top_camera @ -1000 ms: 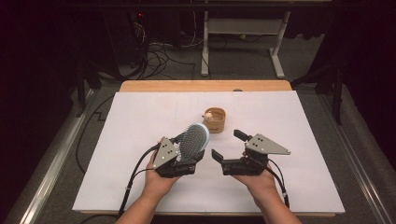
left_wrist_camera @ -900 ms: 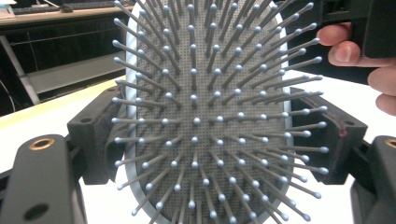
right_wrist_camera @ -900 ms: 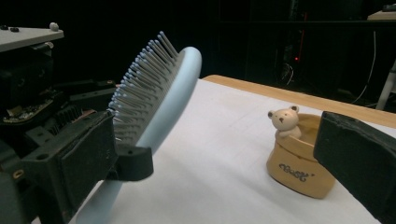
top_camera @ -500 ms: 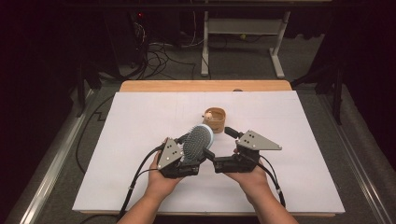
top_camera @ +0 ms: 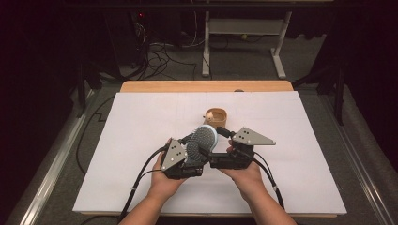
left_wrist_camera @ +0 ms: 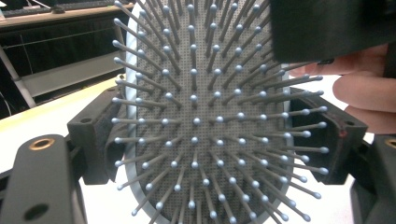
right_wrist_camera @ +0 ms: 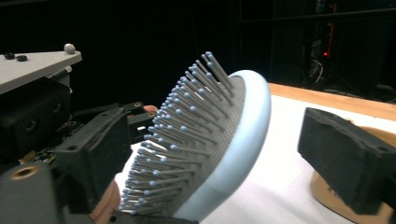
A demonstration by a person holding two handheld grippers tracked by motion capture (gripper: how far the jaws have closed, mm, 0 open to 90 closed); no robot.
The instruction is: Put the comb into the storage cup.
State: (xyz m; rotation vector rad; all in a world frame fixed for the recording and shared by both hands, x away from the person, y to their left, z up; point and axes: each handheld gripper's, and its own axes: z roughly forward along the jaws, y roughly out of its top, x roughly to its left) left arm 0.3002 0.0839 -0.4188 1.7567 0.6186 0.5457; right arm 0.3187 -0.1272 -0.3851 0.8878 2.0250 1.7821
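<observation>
A light-blue hairbrush point(top_camera: 202, 140) with grey bristles is held off the white-covered table point(top_camera: 141, 122), its head tilted up. My left gripper point(top_camera: 193, 147) is shut on the brush, the jaws clamping the sides of the head point(left_wrist_camera: 196, 116). My right gripper point(top_camera: 212, 140) has come in from the right and straddles the head. In the right gripper view one pad point(right_wrist_camera: 98, 149) sits in the bristles and the other pad point(right_wrist_camera: 341, 154) stands off the brush's smooth back point(right_wrist_camera: 252, 130). Its jaws have just been closing with the brush between them.
A small round wooden bowl point(top_camera: 216, 116) stands on the sheet just behind the brush, low at the right in the right gripper view point(right_wrist_camera: 327, 196). Cables trail from both grippers toward the near edge. A bare wooden strip point(top_camera: 206, 86) runs along the far edge.
My right gripper has moved left from beside the brush until its jaws straddle the brush head, and the jaws have narrowed. The left gripper and the brush have stayed put.
</observation>
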